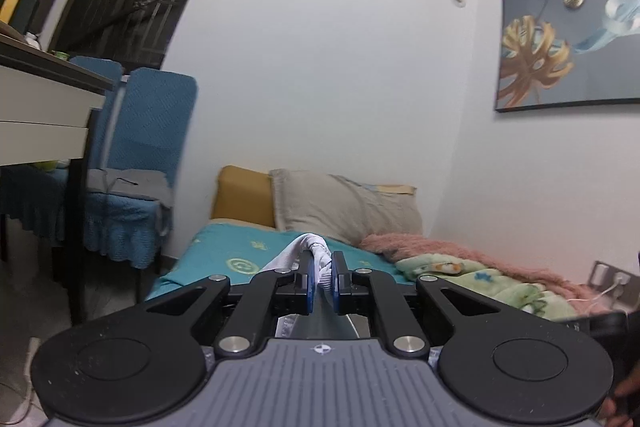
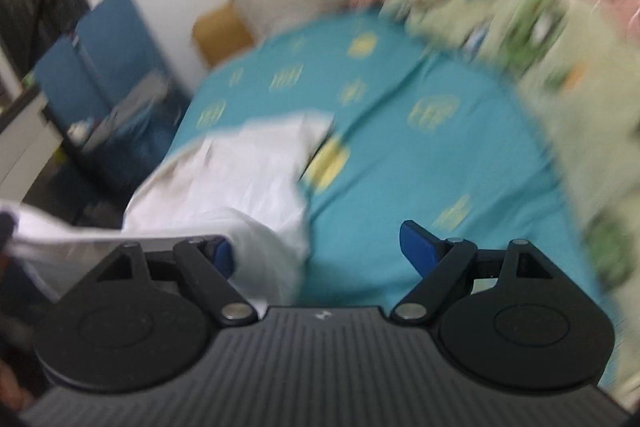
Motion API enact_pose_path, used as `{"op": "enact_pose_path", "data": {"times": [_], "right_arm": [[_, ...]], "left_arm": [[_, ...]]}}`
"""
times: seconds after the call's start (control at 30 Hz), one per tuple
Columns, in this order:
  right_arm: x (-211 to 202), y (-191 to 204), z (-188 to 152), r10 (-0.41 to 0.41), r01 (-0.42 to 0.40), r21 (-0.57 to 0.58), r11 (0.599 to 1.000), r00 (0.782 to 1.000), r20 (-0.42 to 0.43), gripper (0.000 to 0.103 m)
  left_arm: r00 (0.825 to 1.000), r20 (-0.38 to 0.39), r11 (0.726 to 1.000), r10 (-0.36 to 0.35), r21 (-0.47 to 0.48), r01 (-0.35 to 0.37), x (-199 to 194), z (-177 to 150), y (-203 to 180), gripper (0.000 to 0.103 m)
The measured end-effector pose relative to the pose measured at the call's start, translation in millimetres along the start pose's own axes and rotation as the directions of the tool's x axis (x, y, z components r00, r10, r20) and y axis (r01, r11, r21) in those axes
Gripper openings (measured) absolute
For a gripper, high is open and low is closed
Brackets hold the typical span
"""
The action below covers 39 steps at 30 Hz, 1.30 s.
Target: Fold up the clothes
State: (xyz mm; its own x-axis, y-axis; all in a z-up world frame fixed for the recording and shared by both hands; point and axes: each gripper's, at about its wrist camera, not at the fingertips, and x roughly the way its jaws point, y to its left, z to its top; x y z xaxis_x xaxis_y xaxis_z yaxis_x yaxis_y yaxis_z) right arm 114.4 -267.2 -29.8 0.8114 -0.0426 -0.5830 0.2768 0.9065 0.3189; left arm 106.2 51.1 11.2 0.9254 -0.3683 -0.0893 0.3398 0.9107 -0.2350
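We see the white garment (image 2: 224,179), thin and crumpled, lying in soft folds on the left part of the bed (image 2: 420,155) and draping off toward its near edge. The left gripper (image 1: 323,273) has its blue-padded fingers (image 1: 306,281) clenched on a bunched, ribbed hem of that cloth, lifted above the teal printed sheet. The right gripper (image 2: 316,251) hovers with fingers spread wide, grasping nothing; its view is motion-blurred. Around lie a beige pillow (image 1: 344,207), a mustard cushion (image 1: 242,195), a fuzzy pink blanket (image 1: 460,251) over a green patterned quilt (image 1: 472,279), and blue-covered chairs (image 1: 152,131).
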Motion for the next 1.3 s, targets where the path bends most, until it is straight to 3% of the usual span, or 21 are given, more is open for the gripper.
{"op": "enact_pose_path", "data": {"times": [0.1,0.17,0.2,0.23,0.27,0.33,0.4,0.53,0.7,0.77,0.8,0.9,0.97,1.07,1.13,1.2,1.3], "right_arm": [[6,1,-5,-0.036,0.036,-0.035,0.999,0.999,0.005,0.085],[28,4,-17,-0.043,0.039,-0.062,0.997,0.996,-0.075,0.083],[40,5,-24,-0.038,0.031,-0.062,0.998,0.991,-0.125,0.076],[51,5,-30,-0.025,0.016,-0.048,0.999,0.983,-0.182,0.057],[63,5,-37,-0.011,0.003,-0.034,0.999,0.971,-0.238,0.047],[73,13,-44,0.013,-0.027,-0.047,0.999,0.96,-0.279,0.014],[66,29,-43,0.026,-0.057,-0.124,0.991,0.971,-0.237,0.008],[39,51,-32,0.121,-0.143,-0.199,0.97,0.986,-0.118,0.007],[29,55,-25,0.196,-0.211,-0.193,0.958,0.976,-0.094,0.007],[31,55,-25,0.214,-0.231,-0.179,0.956,0.971,-0.106,0.007],[31,54,-25,0.223,-0.241,-0.173,0.955,0.968,-0.115,0.007],[34,55,-25,0.251,-0.27,-0.153,0.951,0.959,-0.131,0.007],[36,55,-24,0.269,-0.288,-0.138,0.948,0.953,-0.14,0.007],[39,55,-22,0.29,-0.308,-0.113,0.945,0.944,-0.155,0.007],[40,54,-20,0.307,-0.324,-0.092,0.942,0.938,-0.164,0.007],[41,51,-18,0.316,-0.331,-0.072,0.941,0.934,-0.169,0.007],[43,45,-17,0.325,-0.336,-0.033,0.941,0.928,-0.181,0.007]], "left_arm": [[1.0,-0.009,1.0,-0.007,0.007,0.007,-3,0,-4,0.009],[0.999,-0.032,1.0,0.016,0.015,-0.015,-1,-2,-2,0.009],[0.999,-0.043,0.999,0.027,0.019,-0.026,-1,-3,-1,0.009],[0.998,-0.054,0.999,0.038,0.023,-0.037,0,-4,0,0.009],[0.997,-0.065,0.998,0.05,0.027,-0.048,1,-5,1,0.009],[0.994,-0.088,0.997,0.072,0.036,-0.07,2,-7,3,0.009],[0.98,-0.154,0.991,0.122,0.065,-0.114,8,-12,6,0.009],[0.939,-0.298,0.985,0.17,0.034,-0.167,15,-24,25,0.01],[0.857,-0.47,0.971,0.213,0.007,-0.238,24,-39,48,0.018],[0.814,-0.535,0.963,0.226,-0.001,-0.268,28,-45,58,0.03],[0.809,-0.537,0.962,0.238,0.014,-0.274,24,-44,57,0.04],[0.822,-0.508,0.961,0.259,0.054,-0.27,8,-40,44,0.056],[0.839,-0.473,0.962,0.269,0.089,-0.259,0,-39,35,0.066],[0.877,-0.421,0.972,0.231,0.136,-0.191,-7,-39,10,0.079],[0.896,-0.408,0.978,0.175,0.178,-0.11,-7,-43,-5,0.081],[0.895,-0.424,0.969,0.14,0.244,-0.036,0,-52,-22,0.082],[0.866,-0.48,0.933,0.136,0.355,0.05,17,-74,-45,0.082]]}}
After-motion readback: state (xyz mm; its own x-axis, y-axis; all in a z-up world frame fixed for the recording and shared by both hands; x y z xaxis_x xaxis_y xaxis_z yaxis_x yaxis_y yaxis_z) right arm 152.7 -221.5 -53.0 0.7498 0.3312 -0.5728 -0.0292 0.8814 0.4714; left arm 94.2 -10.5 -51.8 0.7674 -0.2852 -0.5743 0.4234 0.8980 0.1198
